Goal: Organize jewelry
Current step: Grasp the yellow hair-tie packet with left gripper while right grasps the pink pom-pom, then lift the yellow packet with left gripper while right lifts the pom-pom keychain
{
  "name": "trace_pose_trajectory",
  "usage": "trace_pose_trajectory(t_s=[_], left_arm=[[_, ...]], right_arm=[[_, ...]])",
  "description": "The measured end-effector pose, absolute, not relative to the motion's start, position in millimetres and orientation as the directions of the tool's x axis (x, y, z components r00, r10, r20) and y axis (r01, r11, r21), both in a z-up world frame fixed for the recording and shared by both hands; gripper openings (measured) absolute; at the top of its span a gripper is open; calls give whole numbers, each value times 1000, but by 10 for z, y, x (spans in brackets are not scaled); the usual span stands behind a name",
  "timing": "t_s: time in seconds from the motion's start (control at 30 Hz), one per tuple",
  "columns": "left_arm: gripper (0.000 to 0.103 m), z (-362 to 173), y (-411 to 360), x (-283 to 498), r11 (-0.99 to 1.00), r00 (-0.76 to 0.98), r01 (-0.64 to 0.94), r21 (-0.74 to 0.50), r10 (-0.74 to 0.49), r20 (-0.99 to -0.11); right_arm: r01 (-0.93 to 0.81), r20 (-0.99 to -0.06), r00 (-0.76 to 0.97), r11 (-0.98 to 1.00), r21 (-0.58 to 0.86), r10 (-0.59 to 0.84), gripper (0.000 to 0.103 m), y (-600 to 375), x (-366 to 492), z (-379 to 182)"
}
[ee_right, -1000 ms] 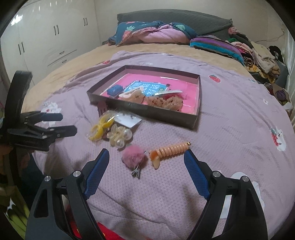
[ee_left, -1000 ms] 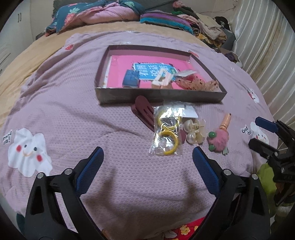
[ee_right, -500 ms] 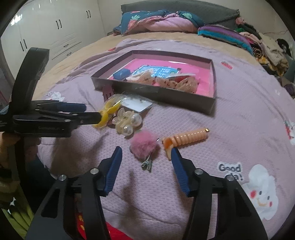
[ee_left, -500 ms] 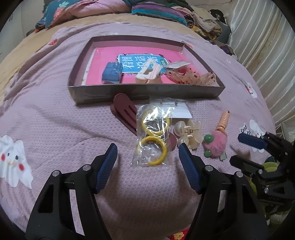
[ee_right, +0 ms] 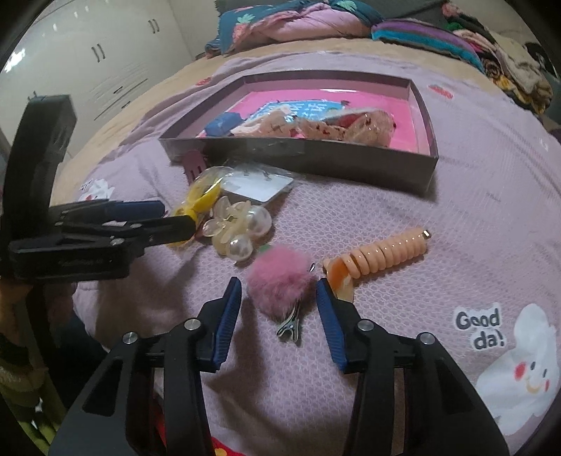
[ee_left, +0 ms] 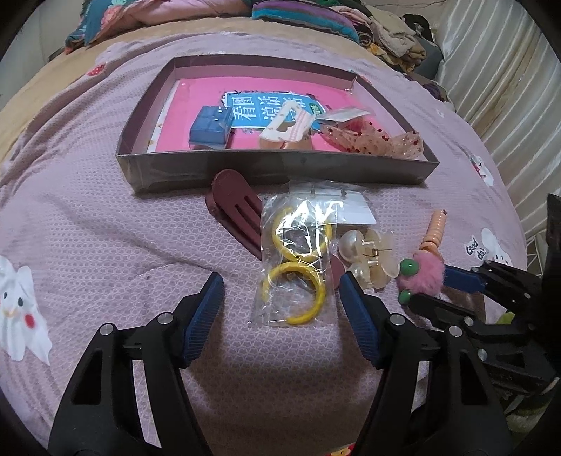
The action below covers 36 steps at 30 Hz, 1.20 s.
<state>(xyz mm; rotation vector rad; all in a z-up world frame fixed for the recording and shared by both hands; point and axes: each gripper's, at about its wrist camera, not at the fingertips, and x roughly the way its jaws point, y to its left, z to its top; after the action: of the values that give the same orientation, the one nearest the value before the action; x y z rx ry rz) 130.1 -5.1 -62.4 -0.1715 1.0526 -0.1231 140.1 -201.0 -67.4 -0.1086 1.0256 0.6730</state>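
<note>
While both sets of fingers stand apart and grip nothing, the left gripper [ee_left: 282, 305] hovers low over a clear bag of yellow hoop earrings [ee_left: 296, 266] lying on the lilac bedspread [ee_left: 105, 245], its blue pads flanking the bag's near end without touching it. Beside it, the right gripper [ee_right: 278, 315] straddles a pink pom-pom hair clip [ee_right: 280, 287], the clip's metal jaw pointing back between the pads. Just right of the pom-pom lies an orange spiral hair tie [ee_right: 382, 256]; to its left sits a pearl claw clip [ee_right: 238, 228]. A maroon hair clip [ee_left: 238, 214] rests partly under the earring bag, close to the front wall of the shallow grey box [ee_left: 280, 168]. Inside the box, on its pink floor, lie a blue square case [ee_left: 212, 126], a cream hair clip [ee_left: 287, 122] and a dotted gauze bow [ee_left: 378, 138]. Folded bedding [ee_right: 291, 24] is heaped at the far end of the bed.
</note>
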Motion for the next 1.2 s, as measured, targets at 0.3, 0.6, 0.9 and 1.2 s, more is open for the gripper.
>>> trace_pose_trajectory(t_s=[0.3, 0.6, 0.9, 1.2], left_arm=[[41, -676, -112, 1386, 978, 473, 41, -205, -200, -858], [33, -649, -182, 1374, 978, 481, 70, -198, -207, -852], [33, -455, 5, 1199, 980, 531, 32, -196, -182, -828], [33, -214, 293, 1107, 982, 590, -32, -188, -133, -797]], right_arm=[[-554, -794, 347, 792, 256, 499, 29, -2094, 1412, -635], [-554, -767, 373, 788, 268, 523, 29, -2191, 1349, -451], [-583, -758, 373, 771, 257, 535, 29, -2115, 1285, -352], [-616, -746, 380, 751, 237, 548, 29, -1951, 1279, -213]])
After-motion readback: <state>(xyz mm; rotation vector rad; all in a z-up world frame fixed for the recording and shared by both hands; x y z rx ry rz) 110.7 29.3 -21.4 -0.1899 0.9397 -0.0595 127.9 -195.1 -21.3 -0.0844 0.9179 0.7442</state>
